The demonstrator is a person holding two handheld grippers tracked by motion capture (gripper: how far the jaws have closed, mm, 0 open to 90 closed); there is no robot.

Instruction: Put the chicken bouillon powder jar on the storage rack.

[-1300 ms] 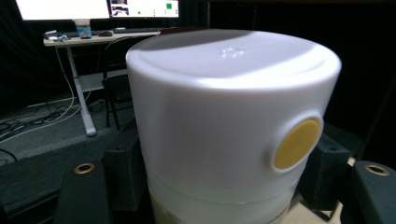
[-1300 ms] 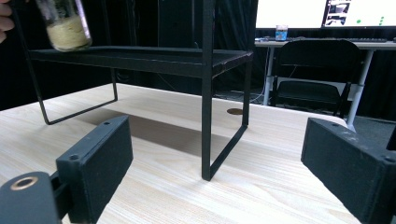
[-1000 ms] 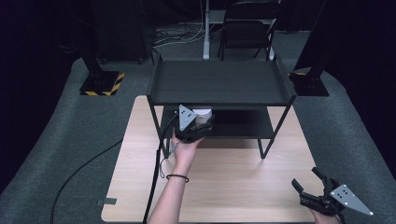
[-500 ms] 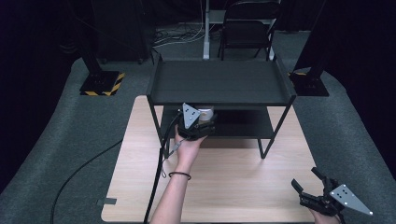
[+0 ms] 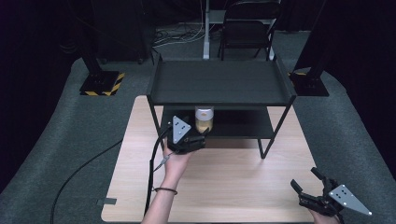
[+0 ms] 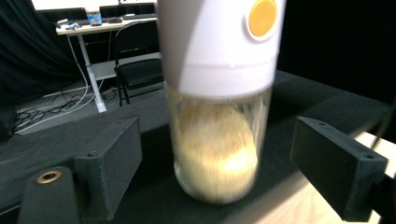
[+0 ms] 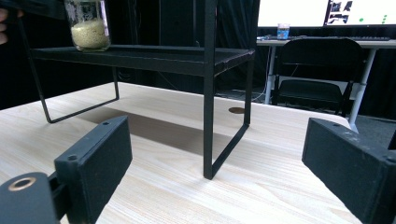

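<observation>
A glass jar of pale yellow grains, with a white lid, stands upright on the lower shelf of a black two-tier rack. My left gripper is just in front of it and open. In the left gripper view the jar stands between the wide-spread jaws of the left gripper without touching either. My right gripper is open and holds nothing, low over the table's near right corner. From the right gripper view the jar is far off at the upper left.
The rack stands on a light wooden table, with its thin front leg ahead of my right gripper. A cable trails from the left gripper along the forearm. A black chair and a striped stand base lie beyond the table.
My left gripper has drawn back toward the person and opened, which leaves the jar standing on the lower shelf. The right gripper has not moved.
</observation>
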